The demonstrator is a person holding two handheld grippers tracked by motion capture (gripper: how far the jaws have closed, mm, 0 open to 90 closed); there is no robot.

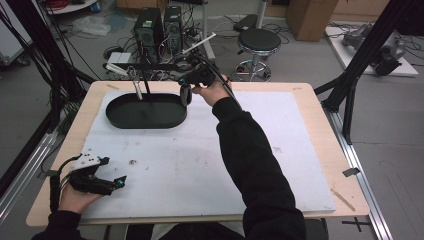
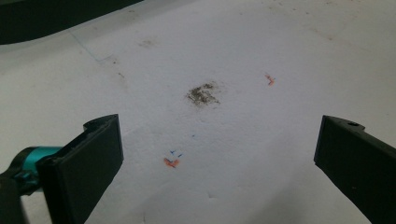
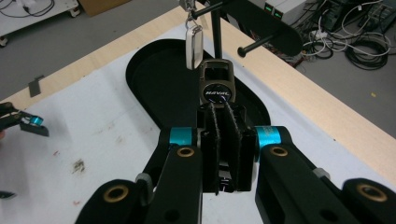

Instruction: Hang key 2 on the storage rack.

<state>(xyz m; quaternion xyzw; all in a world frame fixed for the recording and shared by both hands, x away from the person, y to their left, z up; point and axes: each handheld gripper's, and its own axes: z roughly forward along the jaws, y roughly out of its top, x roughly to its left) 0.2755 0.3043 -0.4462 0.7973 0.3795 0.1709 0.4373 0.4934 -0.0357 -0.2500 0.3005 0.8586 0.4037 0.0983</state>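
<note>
- One white mat (image 1: pixel 210 165) covers most of the wooden table (image 1: pixel 320 125).
- A black oval tray (image 1: pixel 145 111) lies at the mat's far left, with a stand's post (image 3: pixel 215 28) rising from it.
- The right gripper (image 3: pixel 225 135), held above the tray's right end, is clamped on a dark key fob (image 3: pixel 216 86), which sticks out past the jaws.
- The left gripper (image 2: pixel 219 154) rests near the mat's front left corner, jaws wide apart over bare mat.
- A silver tag (image 3: pixel 194 45) hangs from the stand, just beside the fob's top.
</note>
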